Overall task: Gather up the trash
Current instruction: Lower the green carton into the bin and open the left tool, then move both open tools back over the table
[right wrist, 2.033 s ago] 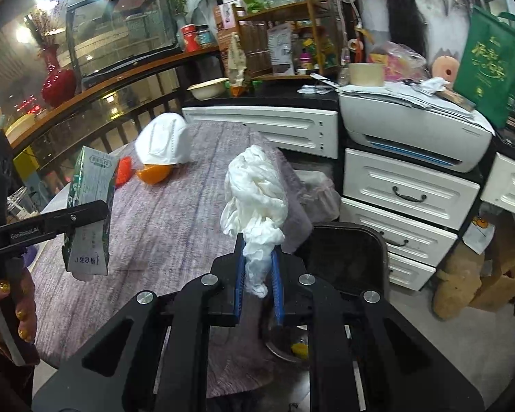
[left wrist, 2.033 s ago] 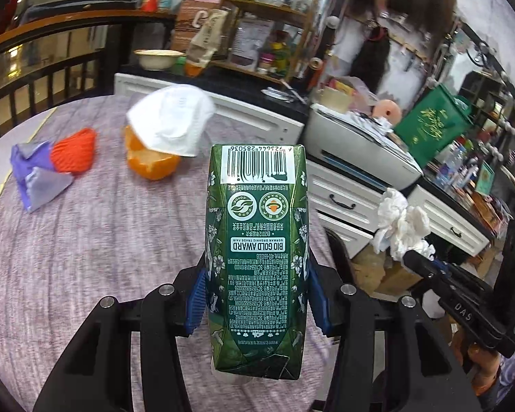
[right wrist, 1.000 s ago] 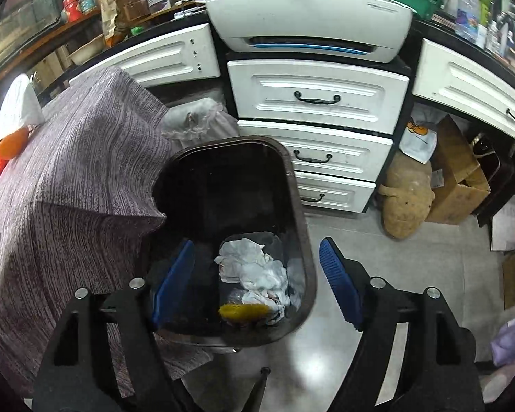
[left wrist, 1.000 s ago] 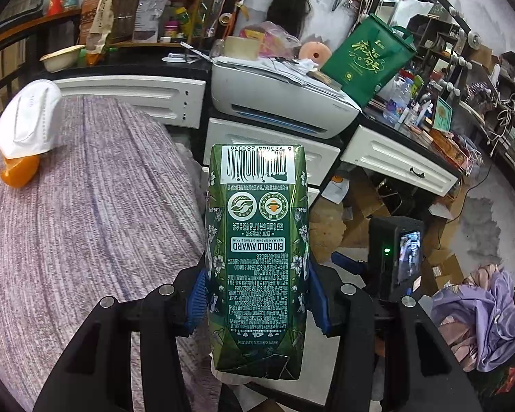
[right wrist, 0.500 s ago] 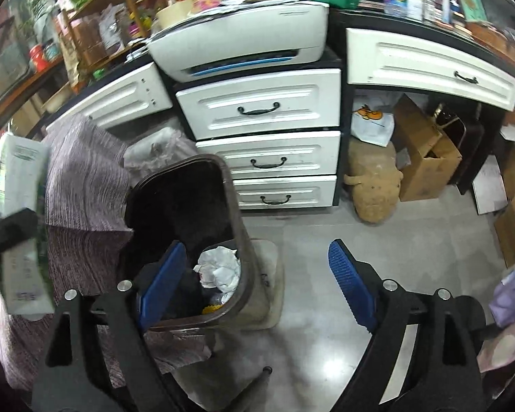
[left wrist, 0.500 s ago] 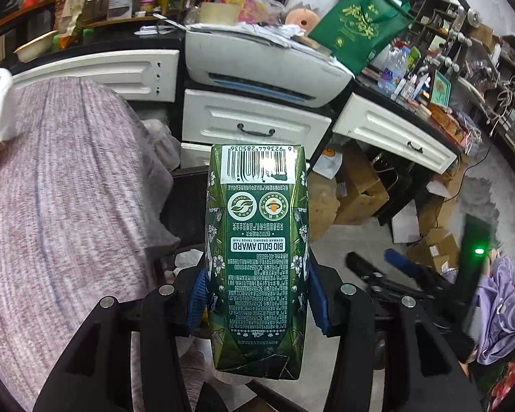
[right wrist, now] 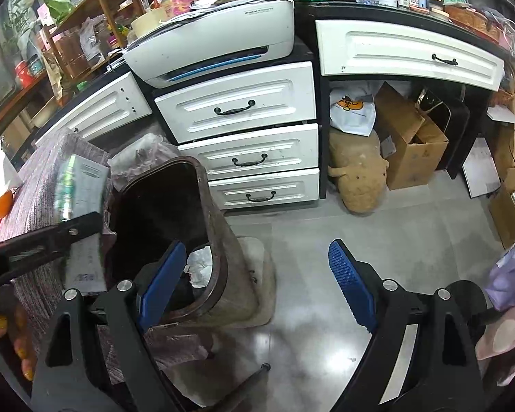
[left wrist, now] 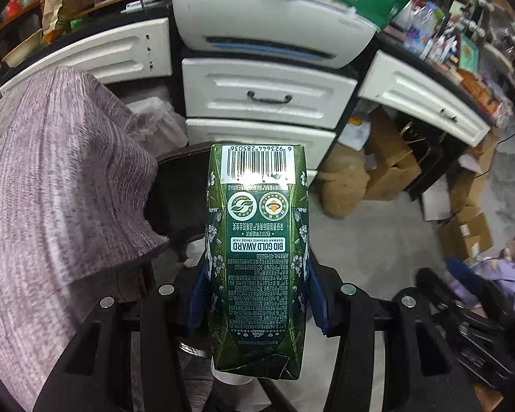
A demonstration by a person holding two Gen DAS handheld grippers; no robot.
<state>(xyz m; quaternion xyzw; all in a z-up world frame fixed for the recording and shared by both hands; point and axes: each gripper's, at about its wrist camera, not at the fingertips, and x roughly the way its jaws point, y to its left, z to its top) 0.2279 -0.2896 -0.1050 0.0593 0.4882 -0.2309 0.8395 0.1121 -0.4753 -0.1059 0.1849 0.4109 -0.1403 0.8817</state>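
The left gripper [left wrist: 257, 304] is clamped on the green carton [left wrist: 257, 261] at frame centre above the dark bin [right wrist: 175, 226], so it should centre over the opening before releasing, while the right gripper [right wrist: 257, 274], jaws wide and empty, keeps clear.

Bin [right wrist: 219, 240] between table [right wrist: 41, 185] and drawers [right wrist: 257, 151]

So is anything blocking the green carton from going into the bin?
Nothing visible does. The green carton, clamped in the left gripper, hangs by the dark bin, whose mouth is open. The tablecloth drapes beside the rim, not over it. Only crumpled tissue lies inside.
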